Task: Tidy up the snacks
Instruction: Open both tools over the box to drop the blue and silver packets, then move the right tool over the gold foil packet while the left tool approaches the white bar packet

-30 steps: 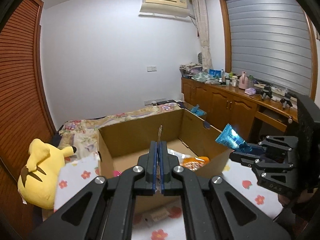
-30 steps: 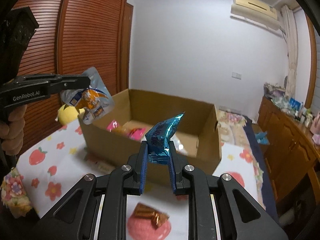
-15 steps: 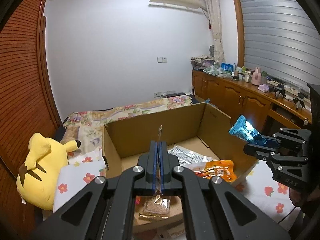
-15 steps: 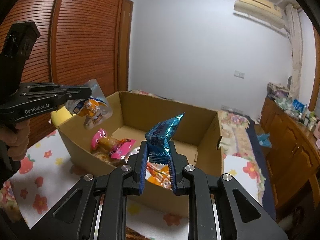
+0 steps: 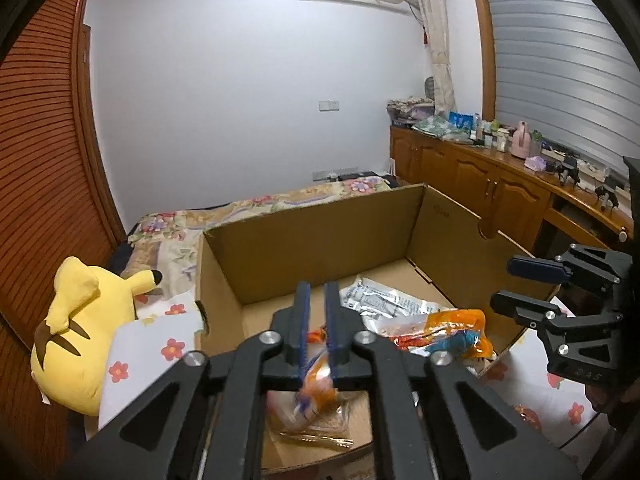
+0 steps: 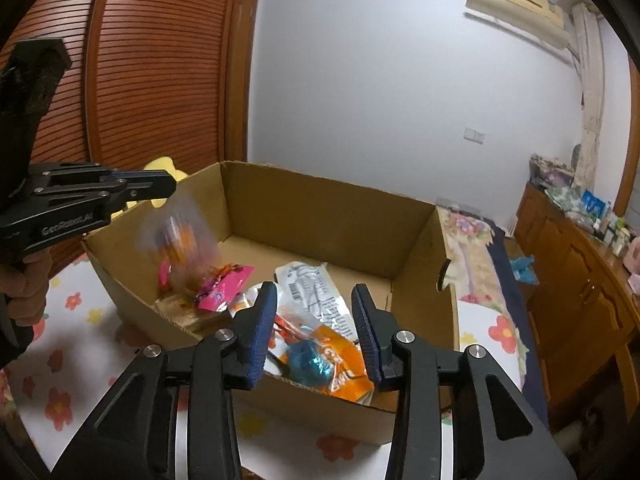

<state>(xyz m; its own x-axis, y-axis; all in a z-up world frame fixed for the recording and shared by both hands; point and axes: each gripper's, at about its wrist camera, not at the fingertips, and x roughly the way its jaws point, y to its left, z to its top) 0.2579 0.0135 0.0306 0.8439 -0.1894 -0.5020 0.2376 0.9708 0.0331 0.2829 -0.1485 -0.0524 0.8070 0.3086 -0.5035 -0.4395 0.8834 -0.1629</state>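
Observation:
An open cardboard box [image 5: 320, 236] [image 6: 320, 208] stands on the flowered bedsheet with several snack packets inside. My left gripper [image 5: 315, 292] [image 6: 160, 186] hangs over its near left part. Its jaws are opening, and a blurred clear-and-orange pouch [image 5: 316, 384] [image 6: 180, 236] is dropping free just below them. My right gripper [image 6: 314, 312] [image 5: 508, 285] is over the box's right side, jaws opening, nothing between them. The shiny blue packet [image 6: 308, 360] [image 5: 456, 340] lies in the box on an orange packet [image 6: 340, 364].
A pink packet [image 6: 224, 284] and a silver packet [image 6: 316, 292] also lie in the box. A yellow plush toy [image 5: 80, 320] sits left of it. Wooden cabinets [image 5: 500, 192] run along the right, a slatted wardrobe door [image 6: 160, 60] along the left. A person's hand [image 6: 24, 280] holds the left gripper.
Both grippers moved in over the box and let go. The blue packet fell from the right gripper into the box; the orange pouch is falling from the left one.

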